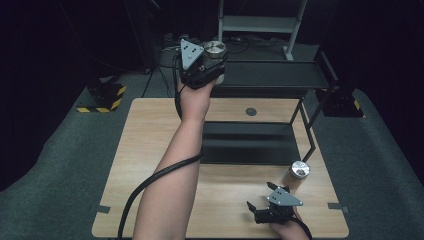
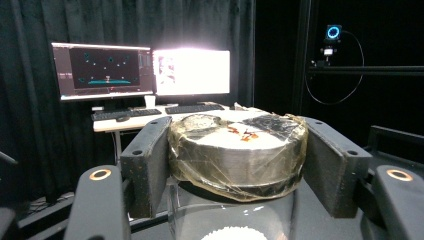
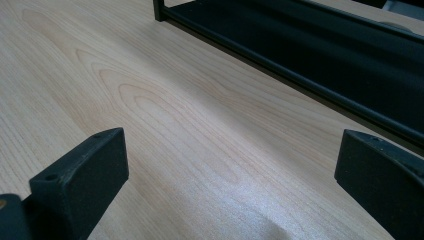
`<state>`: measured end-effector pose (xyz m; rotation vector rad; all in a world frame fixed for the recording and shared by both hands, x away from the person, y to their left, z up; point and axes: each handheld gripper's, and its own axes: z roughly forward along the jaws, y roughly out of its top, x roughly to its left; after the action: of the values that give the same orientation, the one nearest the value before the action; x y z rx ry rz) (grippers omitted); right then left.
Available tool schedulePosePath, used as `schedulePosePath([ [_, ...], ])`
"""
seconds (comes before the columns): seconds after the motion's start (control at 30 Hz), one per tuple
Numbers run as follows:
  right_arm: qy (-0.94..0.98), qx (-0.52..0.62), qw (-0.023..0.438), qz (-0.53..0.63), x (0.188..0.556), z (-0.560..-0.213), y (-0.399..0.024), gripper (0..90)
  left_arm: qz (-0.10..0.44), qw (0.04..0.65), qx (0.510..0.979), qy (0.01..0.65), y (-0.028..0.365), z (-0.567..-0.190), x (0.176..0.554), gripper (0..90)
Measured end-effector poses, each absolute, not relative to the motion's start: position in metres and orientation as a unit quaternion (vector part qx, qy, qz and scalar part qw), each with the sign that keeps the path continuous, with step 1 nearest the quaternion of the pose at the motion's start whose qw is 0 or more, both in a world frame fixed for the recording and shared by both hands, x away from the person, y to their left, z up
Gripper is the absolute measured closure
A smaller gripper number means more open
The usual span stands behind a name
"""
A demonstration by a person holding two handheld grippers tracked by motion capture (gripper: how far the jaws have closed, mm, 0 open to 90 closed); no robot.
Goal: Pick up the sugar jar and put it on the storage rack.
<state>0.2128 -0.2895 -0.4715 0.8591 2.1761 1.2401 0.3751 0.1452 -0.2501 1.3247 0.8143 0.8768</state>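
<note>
Left hand-held gripper (image 1: 209, 64) first: black blocky body, topped by a grey three-cornered plate dotted with small dark holes. A thick black cable (image 1: 150, 185) trails from it, ribbed like a hose, running along a bare forearm with no sleeve. In its own view, two matte black jaws, each with a small screw hole on top, and brass-coloured rings set in the rounded black housings behind them. Right hand-held gripper (image 1: 254, 207): same black build, same grey plate, with black flat-faced jaw blocks.
</note>
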Motion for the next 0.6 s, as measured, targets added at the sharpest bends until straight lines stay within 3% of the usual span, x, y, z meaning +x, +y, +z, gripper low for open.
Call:
schedulePosePath([
  [0.2,0.796,0.314,0.245,0.454,0.2123,-0.4717,-0.2894,0.0,0.38,0.626,0.581,0.356,0.1458,-0.2489,0.3749,30.4],
  [0.33,0.797,0.314,0.245,0.455,0.2124,-0.4717,-0.2895,0.0,0.373,0.624,0.582,0.365,0.1433,-0.2475,0.3748,11.6],
  [0.37,0.797,0.314,0.245,0.455,0.2124,-0.4716,-0.2895,0.0,0.372,0.623,0.584,0.363,0.1434,-0.2478,0.3749,11.6],
  [0.4,0.796,0.314,0.245,0.455,0.2122,-0.4718,-0.2897,0.0,0.373,0.621,0.586,0.363,0.142,-0.2483,0.3737,3.0],
  [0.43,0.796,0.314,0.245,0.456,0.212,-0.4719,-0.2898,0.0,0.373,0.621,0.586,0.363,0.142,-0.2483,0.3737,0.3],
  [0.6,0.797,0.313,0.246,0.454,0.2122,-0.4717,-0.2895,0.0,0.371,0.623,0.584,0.365,0.1419,-0.2502,0.3684,0.4],
])
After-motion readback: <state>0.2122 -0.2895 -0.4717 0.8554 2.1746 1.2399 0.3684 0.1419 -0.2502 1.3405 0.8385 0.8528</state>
